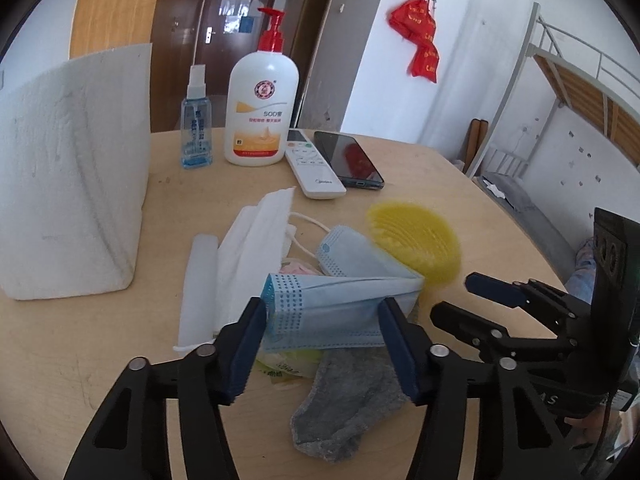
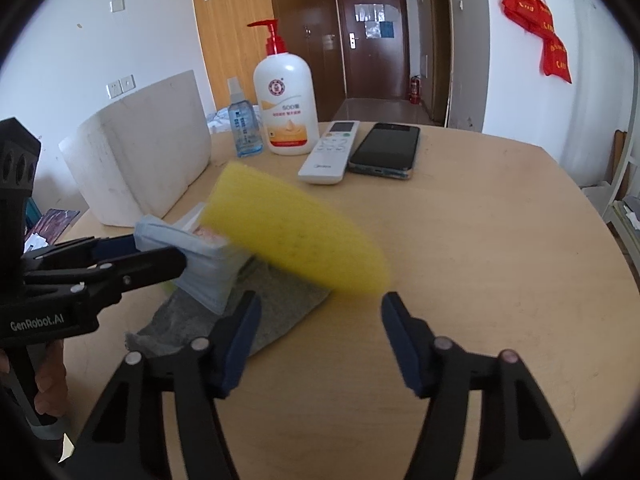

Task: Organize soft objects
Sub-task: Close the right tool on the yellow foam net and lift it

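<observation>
Here my left gripper (image 1: 322,312) clamps the folded blue mask (image 1: 340,300) above the bench (image 2: 500,220); my right gripper (image 2: 320,306) stands released beneath the blurred yellow sponge (image 2: 292,228).

Two blue face masks (image 1: 336,304), one yellow sponge (image 2: 296,232), one grey sock (image 1: 344,408), two bottles (image 1: 260,96).

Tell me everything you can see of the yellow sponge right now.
The yellow sponge is a flat, half-round pad of soft-looking foam, smooth on the face the right wrist view shows and ridged in rows on the face the left wrist view shows. It looks tilted and motion-blurred. It sits beside the blue masks, overlapping the grey sock. The right gripper is open just before it; no pad visibly presses it.
</observation>
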